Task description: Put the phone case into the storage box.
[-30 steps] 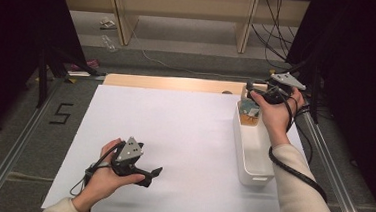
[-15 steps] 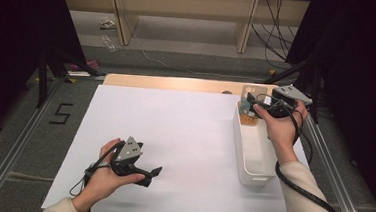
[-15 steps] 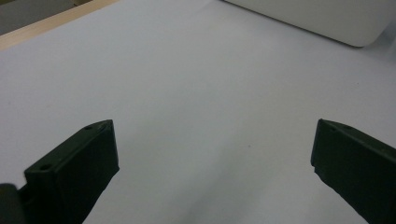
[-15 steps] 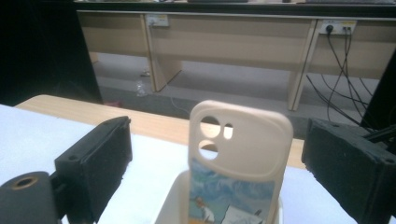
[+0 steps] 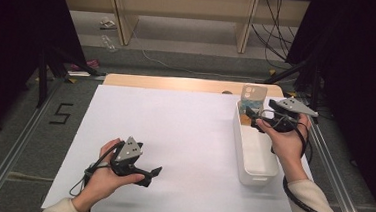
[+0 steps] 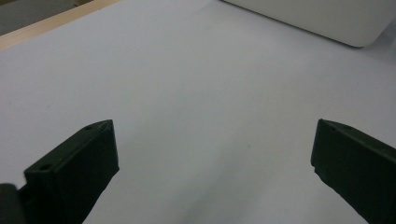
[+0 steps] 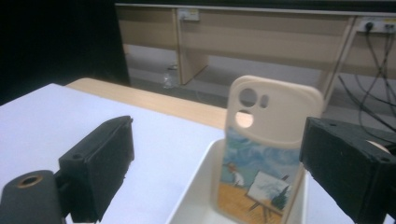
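Phone case (image 7: 270, 154) stood upright in the white bin (image 5: 252, 160); right gripper (image 7: 219, 158), jaws apart and unclamped, should have straddled its edges squarely before closing, left gripper (image 6: 210, 154) likewise open.

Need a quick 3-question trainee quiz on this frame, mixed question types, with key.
1. True or false: the phone case lies flat on the white sheet.
2. What stands between the right gripper jaws: A) nothing, B) the phone case, C) a cable?
3. What is printed on the lower part of the case?

Key
1. False: it stands upright at the far end of the white bin.
2. B, jaws open, not pressing it.
3. A painter at an easel under a blue sky.
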`<state>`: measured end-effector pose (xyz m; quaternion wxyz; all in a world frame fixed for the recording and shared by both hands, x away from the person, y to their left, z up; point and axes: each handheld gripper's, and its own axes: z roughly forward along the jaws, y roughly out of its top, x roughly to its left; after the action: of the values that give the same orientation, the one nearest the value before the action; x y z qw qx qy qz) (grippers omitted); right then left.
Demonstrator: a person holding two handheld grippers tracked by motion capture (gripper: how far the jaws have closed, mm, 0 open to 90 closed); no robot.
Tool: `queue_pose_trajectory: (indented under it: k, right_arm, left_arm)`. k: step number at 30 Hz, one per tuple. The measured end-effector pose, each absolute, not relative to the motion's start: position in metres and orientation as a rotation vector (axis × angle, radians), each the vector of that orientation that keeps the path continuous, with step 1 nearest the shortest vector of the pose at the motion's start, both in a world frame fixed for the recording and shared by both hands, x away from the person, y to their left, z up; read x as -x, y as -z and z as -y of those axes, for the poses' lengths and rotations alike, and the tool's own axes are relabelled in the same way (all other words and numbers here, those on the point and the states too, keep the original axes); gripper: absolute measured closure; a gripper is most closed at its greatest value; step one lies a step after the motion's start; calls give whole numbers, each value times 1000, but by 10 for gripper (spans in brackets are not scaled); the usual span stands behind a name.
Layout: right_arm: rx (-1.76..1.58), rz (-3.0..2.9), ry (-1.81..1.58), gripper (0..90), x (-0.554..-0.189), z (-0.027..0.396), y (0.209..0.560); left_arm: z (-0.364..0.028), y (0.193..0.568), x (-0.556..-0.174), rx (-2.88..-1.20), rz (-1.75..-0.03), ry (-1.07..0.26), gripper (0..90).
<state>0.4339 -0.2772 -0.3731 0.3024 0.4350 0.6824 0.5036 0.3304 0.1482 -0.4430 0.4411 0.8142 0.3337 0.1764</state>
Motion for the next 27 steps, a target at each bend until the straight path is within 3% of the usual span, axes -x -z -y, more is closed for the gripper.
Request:
queue_pose_trajectory:
  k: [27]
  right_arm:
    - [-999, -1954, -1408, 124, -381, 271, 384]
  left_arm:
    - [-150, 441, -329, -2016, -830, -447, 1]
